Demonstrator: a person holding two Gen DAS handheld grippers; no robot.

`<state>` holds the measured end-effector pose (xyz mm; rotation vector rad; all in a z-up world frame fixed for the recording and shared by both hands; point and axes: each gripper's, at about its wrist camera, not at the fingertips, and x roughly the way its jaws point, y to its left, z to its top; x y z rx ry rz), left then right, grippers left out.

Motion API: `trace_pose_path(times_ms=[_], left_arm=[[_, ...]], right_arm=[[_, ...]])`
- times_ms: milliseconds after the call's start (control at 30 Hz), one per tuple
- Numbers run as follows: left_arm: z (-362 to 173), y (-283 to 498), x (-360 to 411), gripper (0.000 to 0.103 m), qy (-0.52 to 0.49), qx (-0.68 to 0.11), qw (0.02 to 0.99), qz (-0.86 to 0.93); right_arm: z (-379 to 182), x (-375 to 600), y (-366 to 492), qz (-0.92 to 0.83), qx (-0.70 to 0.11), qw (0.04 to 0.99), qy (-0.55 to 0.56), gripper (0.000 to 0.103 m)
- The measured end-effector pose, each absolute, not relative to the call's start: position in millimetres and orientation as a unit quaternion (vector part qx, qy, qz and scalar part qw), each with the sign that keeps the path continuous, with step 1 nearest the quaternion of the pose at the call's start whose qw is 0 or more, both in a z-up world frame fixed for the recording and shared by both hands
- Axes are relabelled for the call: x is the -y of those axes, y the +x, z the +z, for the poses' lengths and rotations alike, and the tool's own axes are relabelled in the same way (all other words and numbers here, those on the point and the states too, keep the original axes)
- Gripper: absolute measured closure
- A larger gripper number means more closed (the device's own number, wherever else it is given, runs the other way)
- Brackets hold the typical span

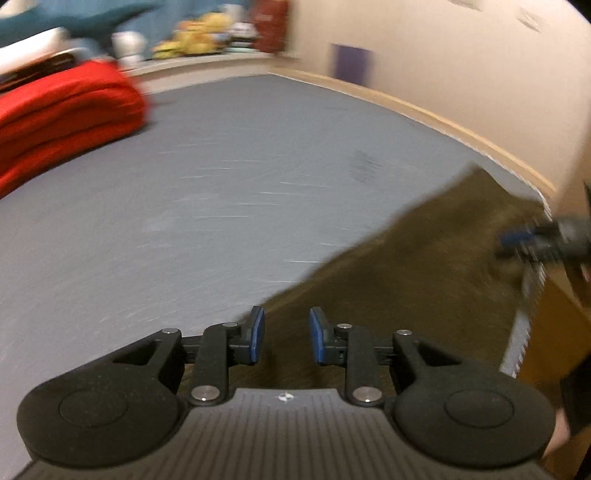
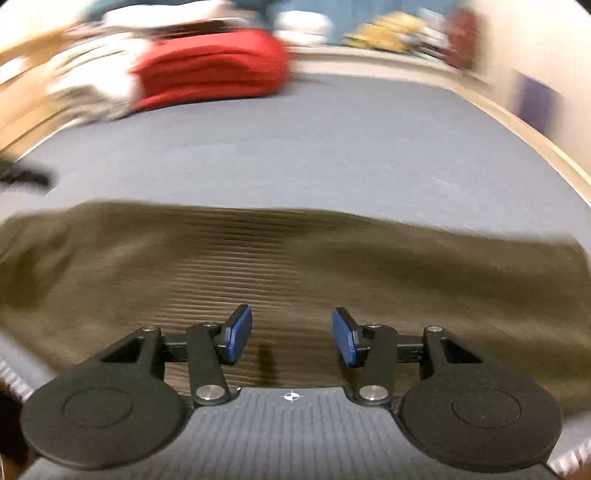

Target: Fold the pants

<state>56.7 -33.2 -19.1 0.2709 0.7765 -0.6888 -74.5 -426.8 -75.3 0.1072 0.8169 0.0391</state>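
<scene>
Right gripper (image 2: 291, 338) at 6 o'clock, blue pads (image 2: 240, 334) parted, nothing between them. Beneath and ahead, olive-brown pants (image 2: 295, 266) spread flat in a wide band from 9 to 3 o'clock, ribbed weave visible despite blur. Beyond, toward 12 o'clock, bare grey-blue bed sheet (image 2: 295, 140). Folded red blanket (image 2: 210, 66) at 11 o'clock on the far edge of the bed, touching a pile of white laundry (image 2: 92, 85) at 10 o'clock. Yellow blurred objects (image 2: 388, 31) at 1 o'clock, too smeared to identify. Cream wall (image 2: 535, 48) at 2 o'clock, wooden bed edge (image 2: 535, 136) below it.
</scene>
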Motion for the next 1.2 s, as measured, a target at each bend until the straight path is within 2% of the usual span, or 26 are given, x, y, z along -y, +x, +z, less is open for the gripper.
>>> trace_pose_path(times_ms=[133, 167, 200, 233, 333, 400, 533, 700, 767, 833, 900, 1000, 1200], left_arm=[[-68, 66, 70, 0.074, 0.194, -0.392, 0.832, -0.342], [-79, 73, 73, 0.081, 0.202, -0.406, 0.830, -0.324], [-88, 77, 72, 0.100, 0.203, -0.419, 0.830, -0.307], [-92, 84, 69, 0.100, 0.196, -0.424, 0.835, -0.292], [-86, 92, 70, 0.100, 0.155, -0.440, 0.842, -0.271], [-74, 87, 69, 0.100, 0.158, -0.432, 0.851, -0.255], [-56, 61, 79, 0.092, 0.149, -0.395, 0.863, -0.278], [-56, 15, 113, 0.090, 0.161, -0.354, 0.836, -0.386], [-63, 2, 126, 0.090, 0.166, -0.353, 0.817, -0.424], [-75, -10, 137, 0.090, 0.179, -0.362, 0.793, -0.457], [-94, -22, 150, 0.090, 0.221, -0.404, 0.745, -0.482], [-97, -35, 154, 0.089, 0.274, -0.376, 0.743, -0.481], [-71, -18, 136, 0.083, 0.209, -0.375, 0.781, -0.454]], right_arm=[[-97, 508, -85, -0.136, -0.429, 0.883, 0.135, 0.053], [-98, 526, -90, -0.157, -0.422, 0.878, 0.163, 0.056], [-99, 545, -95, -0.171, -0.410, 0.875, 0.194, 0.062], [-98, 565, -101, -0.188, -0.394, 0.872, 0.222, 0.062], [-91, 606, -114, -0.268, -0.342, 0.865, 0.253, 0.059], [-93, 633, -126, -0.313, -0.312, 0.850, 0.288, 0.052], [-112, 665, -129, -0.340, -0.278, 0.819, 0.369, 0.052], [-108, 668, -139, -0.408, -0.247, 0.801, 0.362, 0.045], [-114, 670, -139, -0.391, -0.258, 0.802, 0.371, 0.040], [-126, 671, -128, -0.373, -0.279, 0.798, 0.381, 0.040], [-139, 676, -121, -0.361, -0.293, 0.791, 0.397, 0.040], [-142, 672, -116, -0.355, -0.293, 0.794, 0.397, 0.037], [-140, 675, -104, -0.338, -0.279, 0.799, 0.412, 0.037]])
